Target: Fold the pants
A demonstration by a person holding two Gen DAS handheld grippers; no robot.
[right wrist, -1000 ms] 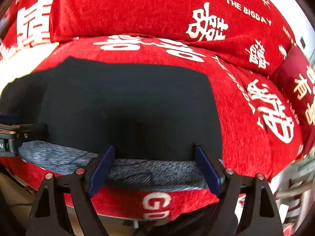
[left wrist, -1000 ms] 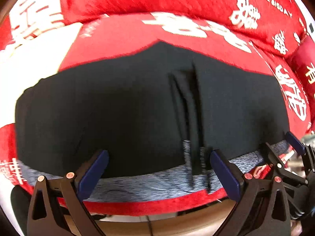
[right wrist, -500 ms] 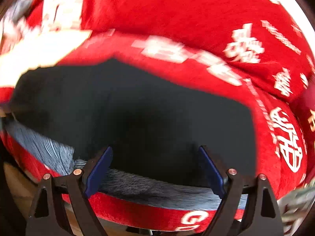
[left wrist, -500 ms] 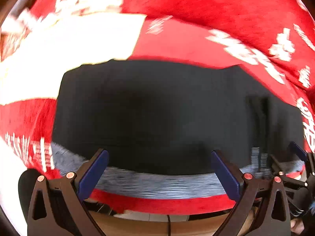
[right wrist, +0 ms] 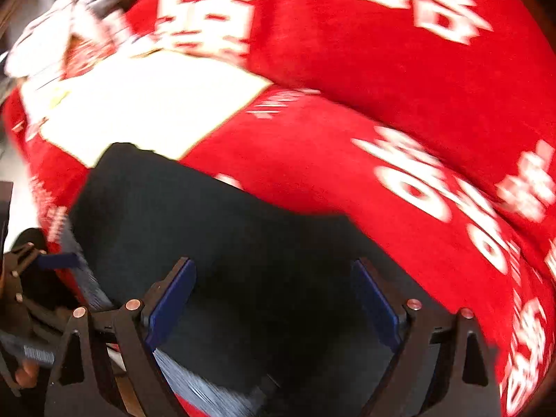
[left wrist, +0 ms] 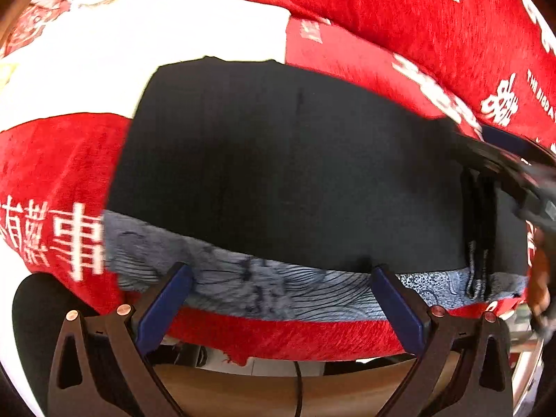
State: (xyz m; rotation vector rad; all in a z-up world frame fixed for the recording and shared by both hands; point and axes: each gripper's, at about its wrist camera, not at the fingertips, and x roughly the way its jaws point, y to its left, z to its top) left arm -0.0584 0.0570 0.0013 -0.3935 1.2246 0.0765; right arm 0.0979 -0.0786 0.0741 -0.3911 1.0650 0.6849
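Observation:
Black pants with a grey waistband lie flat on the red sofa seat, waistband toward the front edge. A dark drawstring hangs over the waistband at the right. My left gripper hovers over the waistband, open, nothing between its blue pads. My right gripper is open above the black pants; its view is motion-blurred. The right gripper shows blurred at the right edge of the left wrist view. The left gripper sits at the left edge of the right wrist view.
A red sofa cover with white characters rises as a backrest behind the pants. A white patch lies at the back left. Below the sofa's front edge are a wooden floor and a thin cable.
Both grippers have slid left along the pants; the drawstring went from the middle to the right of the left wrist view. The right gripper has rolled. Both stay open.

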